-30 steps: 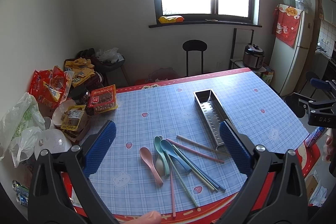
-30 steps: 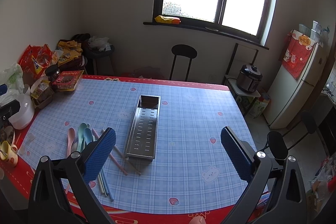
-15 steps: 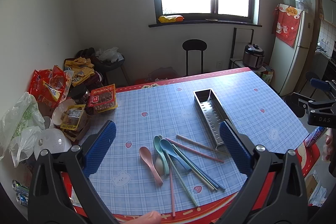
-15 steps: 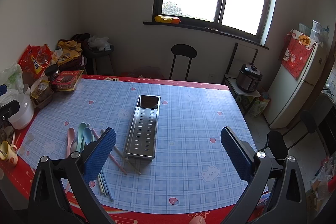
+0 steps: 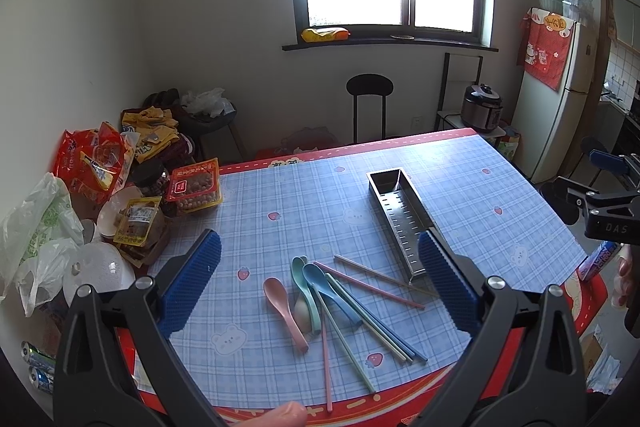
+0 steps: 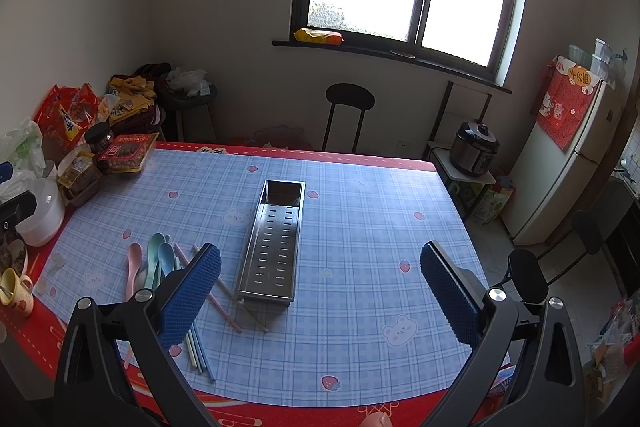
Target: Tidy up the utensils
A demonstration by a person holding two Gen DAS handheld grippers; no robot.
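Table under blue plaid cloth with red border, seen from above. Snack bags and jars heaped at its left edge.

Steel perforated tray mid-table, long axis pointing away from camera, nothing inside.

Left gripper spread wide, blue pads apart, holding nothing, raised above the utensil pile. Right gripper likewise spread wide and holding nothing, raised above near end of tray.

Utensils loose on cloth just left of tray: chopsticks fanned in pastel pink, green, blue, beige; 1 beige pair touching tray's near corner. 3 spoons beside them: pink spoon, green spoon, blue spoon, bowls pointing away, green and blue overlapping.
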